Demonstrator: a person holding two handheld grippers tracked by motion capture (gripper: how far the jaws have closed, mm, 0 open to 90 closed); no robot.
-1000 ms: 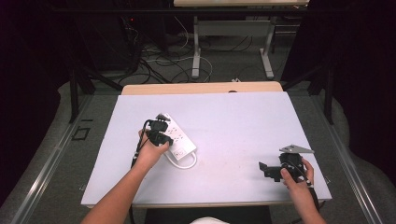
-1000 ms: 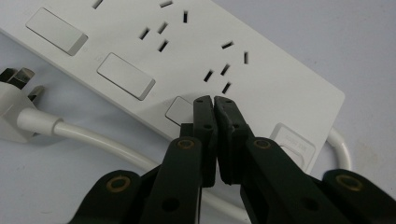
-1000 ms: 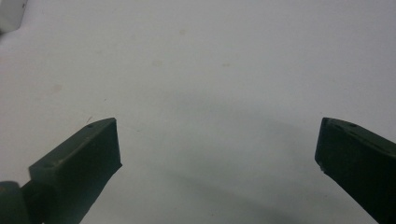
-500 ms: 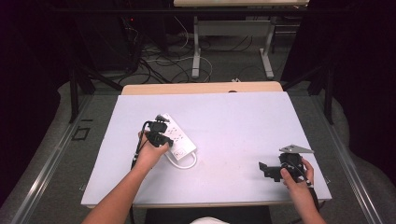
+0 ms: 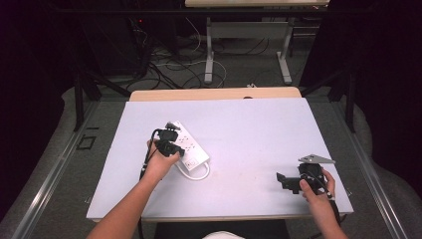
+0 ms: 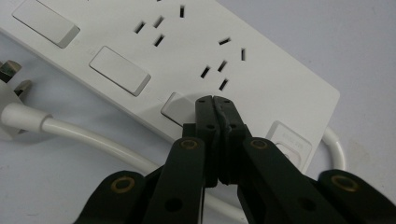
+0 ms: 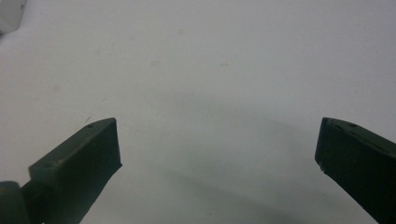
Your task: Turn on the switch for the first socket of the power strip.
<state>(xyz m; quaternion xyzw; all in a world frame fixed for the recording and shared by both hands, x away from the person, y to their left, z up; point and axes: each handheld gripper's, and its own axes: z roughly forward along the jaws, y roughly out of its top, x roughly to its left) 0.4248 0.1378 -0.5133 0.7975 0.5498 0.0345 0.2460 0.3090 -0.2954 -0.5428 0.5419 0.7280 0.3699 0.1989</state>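
A white power strip [image 5: 193,148] lies on the left half of the white table [image 5: 259,134], with its white cable [image 5: 200,175] looped at the near end. My left gripper [image 5: 178,151] points down onto the strip. In the left gripper view the left gripper [image 6: 215,100] is shut, and its joined tips rest on a switch button [image 6: 173,105] near the strip's [image 6: 261,70] end. Nothing is between the jaws. The cable [image 6: 88,134] and plug [image 6: 11,76] lie beside it. My right gripper [image 5: 285,181] sits at the near right, apart from the strip. The right gripper [image 7: 217,133] is open over bare table.
The table's near edge [image 5: 224,217] runs just below both hands. A wooden tabletop strip [image 5: 214,93] borders the far side. Beyond it are metal table legs [image 5: 209,55] and tangled cables [image 5: 169,64] on the dark floor.
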